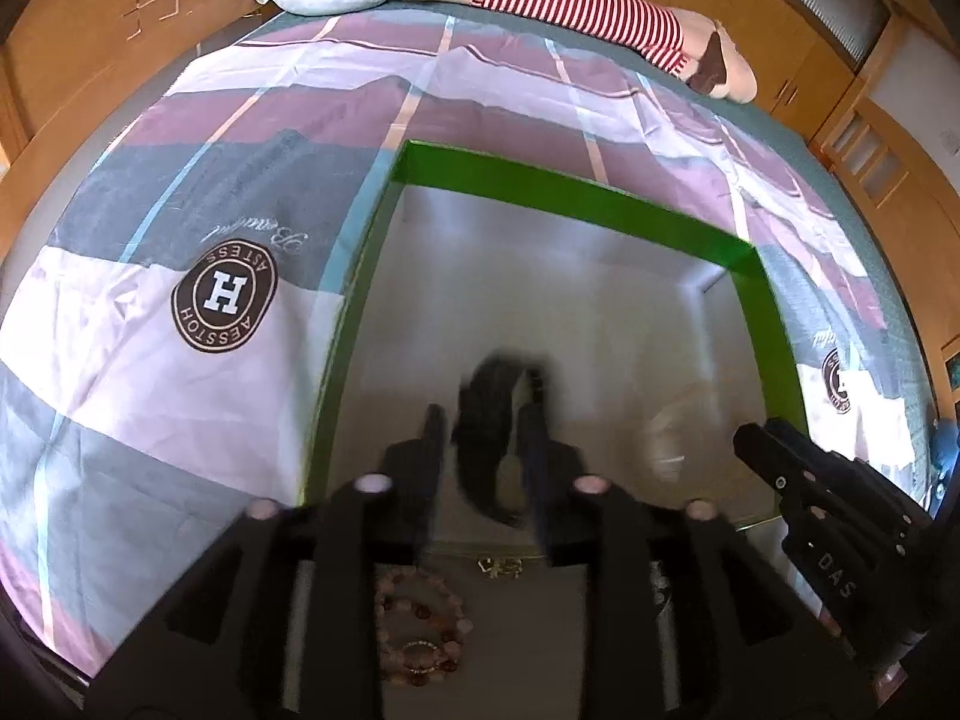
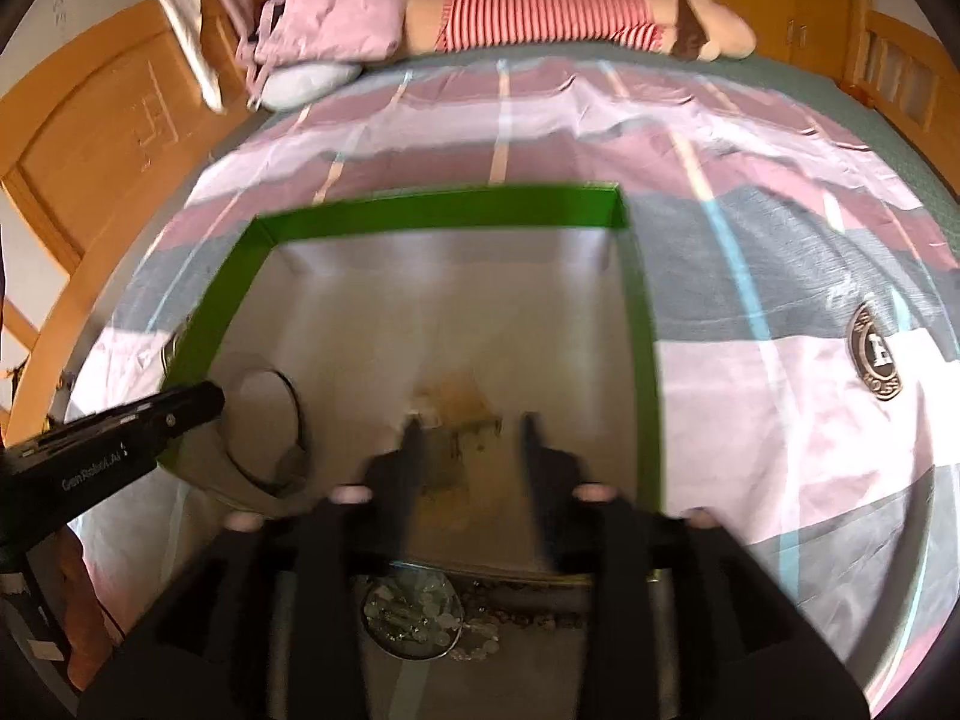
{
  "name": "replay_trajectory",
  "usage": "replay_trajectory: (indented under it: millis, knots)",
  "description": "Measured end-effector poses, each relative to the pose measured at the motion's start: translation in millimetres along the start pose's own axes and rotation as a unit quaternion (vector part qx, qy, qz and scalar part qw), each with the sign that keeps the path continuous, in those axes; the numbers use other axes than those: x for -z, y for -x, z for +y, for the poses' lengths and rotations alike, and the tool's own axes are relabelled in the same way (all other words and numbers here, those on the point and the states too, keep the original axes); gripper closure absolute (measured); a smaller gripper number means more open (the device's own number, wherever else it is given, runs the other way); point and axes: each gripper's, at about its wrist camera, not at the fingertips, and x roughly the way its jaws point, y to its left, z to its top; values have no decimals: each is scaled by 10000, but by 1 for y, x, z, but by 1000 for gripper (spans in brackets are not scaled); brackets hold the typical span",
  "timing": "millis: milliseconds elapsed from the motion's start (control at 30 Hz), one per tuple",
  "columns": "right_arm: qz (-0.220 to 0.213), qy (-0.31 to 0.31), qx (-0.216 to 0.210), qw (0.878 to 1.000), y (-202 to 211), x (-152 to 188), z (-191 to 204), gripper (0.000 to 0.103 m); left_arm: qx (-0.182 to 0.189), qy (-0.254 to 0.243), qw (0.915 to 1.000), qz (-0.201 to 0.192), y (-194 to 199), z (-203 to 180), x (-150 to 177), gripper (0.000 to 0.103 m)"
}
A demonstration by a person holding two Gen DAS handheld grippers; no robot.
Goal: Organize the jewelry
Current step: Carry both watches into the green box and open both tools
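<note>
A shallow box with a green rim and a silvery floor lies on the bedspread. My left gripper hangs over its near left part, jaws apart, with a blurred black band between the fingers; the pads do not seem to press it. In the right wrist view that black band shows as a loop just past the left gripper. My right gripper stands open over a blurred brownish-gold piece on the box floor. The right gripper also shows at the box's right side.
A pink-brown beaded bracelet and a gold clasp lie below the left gripper. A round dish of clear beads and a beaded strand lie below the right one. A striped plush toy, pillows and wooden cupboards stand beyond the bed.
</note>
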Motion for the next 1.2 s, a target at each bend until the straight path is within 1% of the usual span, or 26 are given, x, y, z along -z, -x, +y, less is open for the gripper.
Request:
replay_trajectory:
  millis: [33,133,200,267,300,333,367,400,467,500,567,633,700,733,767,800,867,967,1100,1167,1200]
  knots:
    - [-138,-39,6,9999,7,-1,-2,52,-21,5,10000,-54,4,1,0,67]
    - [-336,-114,68,9993,22,-3,-10,52,8,24,9999,-131,14,5,0,66]
    - [-283,-339,339,9984,29,-1,-27,52,-94,95,9998,-171,25,13,3,63]
    - [60,-721,385,9966,26,4,-50,52,-340,215,9991,-115,29,25,6,59]
    - [319,-949,340,9944,20,7,-62,52,-438,311,9986,-36,30,32,8,59]
    - [606,-1207,243,9905,12,11,-74,57,-481,405,9980,71,28,39,9,59]
    - [793,-1355,176,9874,6,13,-81,60,-490,528,9971,244,24,47,10,59]
    - [1009,-1541,37,9829,-2,17,-88,66,-444,652,9960,409,18,54,10,60]
    - [1068,-1742,-228,9786,-7,18,-93,72,-382,789,9941,635,8,62,12,60]
    - [1069,-1703,-236,9793,-7,18,-91,75,-380,799,9939,652,7,62,13,60]
    - [972,-1444,-68,9847,-4,16,-80,78,-449,695,9947,608,7,58,13,60]
    - [907,-1301,-81,9873,-3,16,-73,91,-410,612,9954,613,8,55,15,61]
    - [718,-1181,125,9903,0,17,-67,96,-346,596,9958,605,7,52,15,63]
    - [677,-1169,152,9907,-1,18,-69,96,-287,589,9960,608,7,51,15,68]
    - [625,-1155,179,9912,-1,18,-69,97,-174,587,9960,650,4,49,15,70]
    - [578,-1152,197,9915,-2,16,-69,97,-153,579,9959,672,1,48,14,70]
    - [509,-1168,243,9915,-4,12,-72,97,-258,502,9963,655,-4,42,14,70]
    - [392,-1206,326,9914,-8,5,-73,97,-304,522,9961,647,-13,37,10,70]
    - [218,-1352,328,9900,-13,-1,-77,96,-162,708,9966,389,-20,39,1,71]
    - [169,-1438,268,9891,-14,-1,-81,96,-124,690,9970,340,-24,38,-2,71]
    - [179,-1475,205,9887,-13,-1,-83,93,-119,679,9971,333,-23,37,-2,71]
